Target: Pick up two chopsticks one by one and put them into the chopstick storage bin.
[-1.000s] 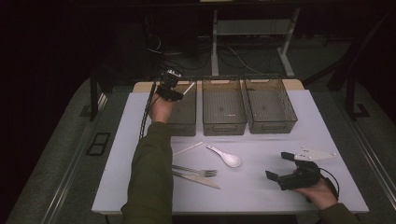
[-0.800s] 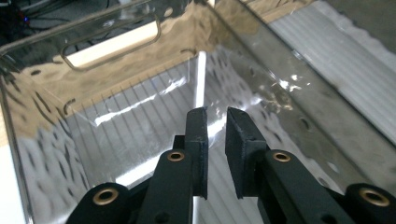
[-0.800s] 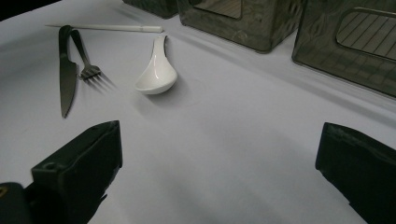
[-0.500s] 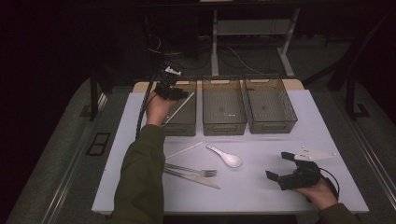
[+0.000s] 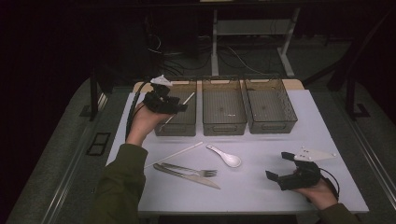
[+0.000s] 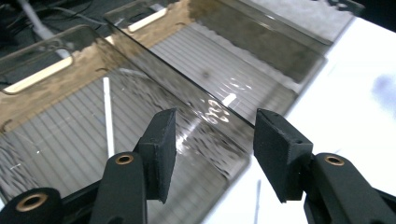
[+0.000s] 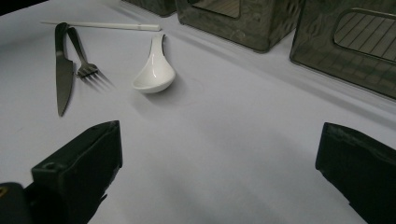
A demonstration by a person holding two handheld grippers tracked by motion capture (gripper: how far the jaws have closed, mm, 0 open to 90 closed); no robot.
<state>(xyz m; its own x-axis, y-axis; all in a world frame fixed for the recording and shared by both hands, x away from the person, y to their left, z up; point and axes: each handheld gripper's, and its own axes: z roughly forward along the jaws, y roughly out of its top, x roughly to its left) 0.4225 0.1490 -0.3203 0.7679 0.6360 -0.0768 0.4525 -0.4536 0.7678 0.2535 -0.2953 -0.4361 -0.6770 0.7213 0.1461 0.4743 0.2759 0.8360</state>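
Two gaping grippers: left gripper (image 5: 180,107) above left bin's (image 5: 180,122) rim, right gripper (image 5: 280,167) over bare table (image 5: 252,186)

High view: fixed above near edge, looking forward and down over whole surface (image 5: 261,186). Left gripper view: close above leftmost bin (image 6: 70,140), looking steeply down along its jaws. Right gripper view: low over surface, facing spoon (image 7: 154,70) and bins. All share the bins.
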